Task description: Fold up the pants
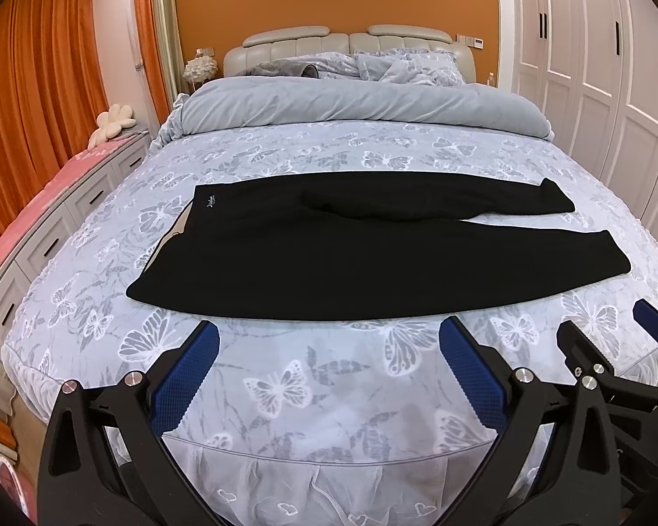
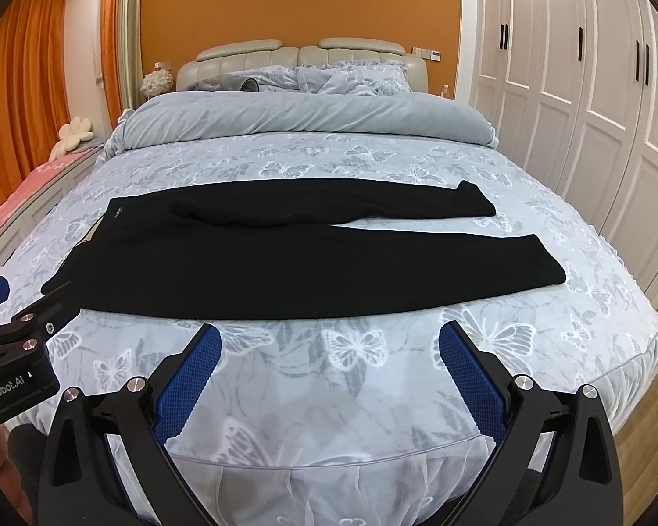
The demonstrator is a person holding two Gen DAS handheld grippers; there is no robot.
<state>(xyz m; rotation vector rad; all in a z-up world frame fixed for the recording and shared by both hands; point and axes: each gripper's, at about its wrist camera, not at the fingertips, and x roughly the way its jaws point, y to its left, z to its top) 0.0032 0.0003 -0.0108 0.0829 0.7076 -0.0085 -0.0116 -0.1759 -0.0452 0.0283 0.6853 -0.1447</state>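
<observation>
Both tools hang over the near edge of the bed with the butterfly sheet (image 1: 285, 153). Left tool (image 1: 329, 342) and right tool (image 2: 329, 344) each have their blue fingers spread wide, holding nothing. Just past them, not touching, the soft black pants (image 1: 311, 254) lie flat across the bed, waist left, two legs pointing right.

Your pants (image 1: 311, 254) look like matt black cloth, possibly knit; the bed (image 1: 320, 399) sheet is smooth printed fabric. Fingers (image 2: 188, 385) carry rough blue textured pads.
</observation>
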